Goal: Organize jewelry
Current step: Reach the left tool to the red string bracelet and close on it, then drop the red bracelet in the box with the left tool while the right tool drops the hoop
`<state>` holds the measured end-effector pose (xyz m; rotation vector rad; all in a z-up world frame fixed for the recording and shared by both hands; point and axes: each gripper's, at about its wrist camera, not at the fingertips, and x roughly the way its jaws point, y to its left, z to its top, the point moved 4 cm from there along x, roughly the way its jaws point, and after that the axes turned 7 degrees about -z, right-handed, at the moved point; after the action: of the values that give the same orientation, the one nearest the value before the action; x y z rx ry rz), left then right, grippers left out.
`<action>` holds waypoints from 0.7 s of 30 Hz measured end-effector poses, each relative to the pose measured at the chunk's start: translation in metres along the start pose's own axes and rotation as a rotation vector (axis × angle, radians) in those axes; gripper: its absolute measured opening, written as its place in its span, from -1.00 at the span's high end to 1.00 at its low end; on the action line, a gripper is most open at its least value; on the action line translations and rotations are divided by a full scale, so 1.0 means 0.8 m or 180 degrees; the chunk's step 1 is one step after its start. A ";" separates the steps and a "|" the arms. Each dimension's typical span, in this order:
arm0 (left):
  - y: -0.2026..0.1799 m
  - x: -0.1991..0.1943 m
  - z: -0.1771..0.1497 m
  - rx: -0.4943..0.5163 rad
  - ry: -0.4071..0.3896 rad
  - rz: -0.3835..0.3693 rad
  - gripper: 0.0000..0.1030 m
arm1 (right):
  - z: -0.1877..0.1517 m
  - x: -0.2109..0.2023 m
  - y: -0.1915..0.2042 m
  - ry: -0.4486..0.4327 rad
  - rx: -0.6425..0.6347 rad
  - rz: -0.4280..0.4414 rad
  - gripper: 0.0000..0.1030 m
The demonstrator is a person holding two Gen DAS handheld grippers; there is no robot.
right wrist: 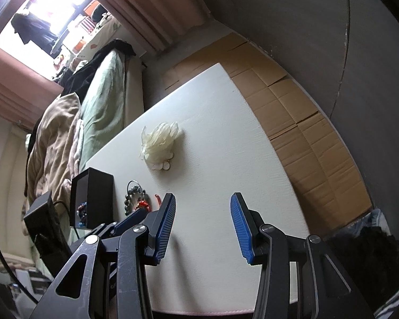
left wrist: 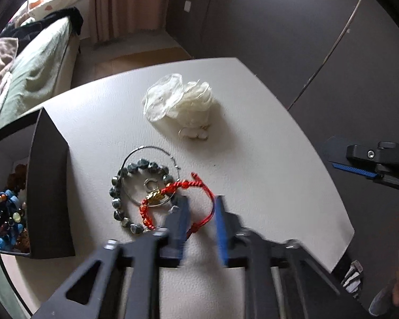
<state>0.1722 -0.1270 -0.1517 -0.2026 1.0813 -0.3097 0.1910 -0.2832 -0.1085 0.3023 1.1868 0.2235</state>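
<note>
A red braided cord bracelet [left wrist: 173, 186] with a gold bead lies on the white table [left wrist: 252, 172], tangled with a dark stone bead bracelet [left wrist: 119, 204] and a silver hoop [left wrist: 135, 154]. My left gripper [left wrist: 200, 204] is open, blurred, its fingers straddling the red cord's right loop. A white fabric flower piece with small rings [left wrist: 183, 103] lies further back. A black box [left wrist: 50, 186] at the left holds several beaded pieces. My right gripper [right wrist: 203, 202] is open and empty above the table; the black box [right wrist: 93, 196] and the bracelets [right wrist: 137, 199] show at its left.
A bed with green and beige bedding [right wrist: 93, 111] stands beyond the table. Flattened cardboard [right wrist: 292, 106] covers the floor at the right. The right gripper [left wrist: 380, 159] shows at the right edge of the left wrist view. Dark cabinet walls [left wrist: 279, 26] stand behind.
</note>
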 end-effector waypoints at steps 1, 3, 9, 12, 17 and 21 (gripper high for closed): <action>0.004 0.000 0.000 -0.0033 0.0004 -0.0002 0.92 | 0.000 0.002 0.002 0.0005 -0.0005 -0.0001 0.14; 0.011 -0.005 0.000 -0.0101 -0.0024 -0.0027 0.97 | 0.000 0.005 0.006 0.0011 -0.0019 -0.0001 0.14; 0.025 -0.046 0.014 -0.0198 -0.0270 -0.0156 0.97 | -0.001 0.015 0.023 0.0031 -0.0050 0.0052 0.14; 0.036 -0.066 0.019 -0.0279 -0.0372 -0.0201 0.97 | -0.001 0.020 0.033 0.0040 -0.0067 0.0128 0.14; 0.054 -0.088 0.026 -0.0396 -0.0484 -0.0263 0.97 | -0.003 0.030 0.056 0.0058 -0.0135 0.0268 0.14; 0.069 -0.105 0.032 -0.0494 -0.0581 -0.0326 0.97 | -0.005 0.042 0.076 0.0073 -0.0228 0.0313 0.14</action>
<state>0.1665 -0.0463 -0.0876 -0.4181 0.9160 -0.2932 0.1983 -0.2144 -0.1182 0.2962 1.1851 0.3552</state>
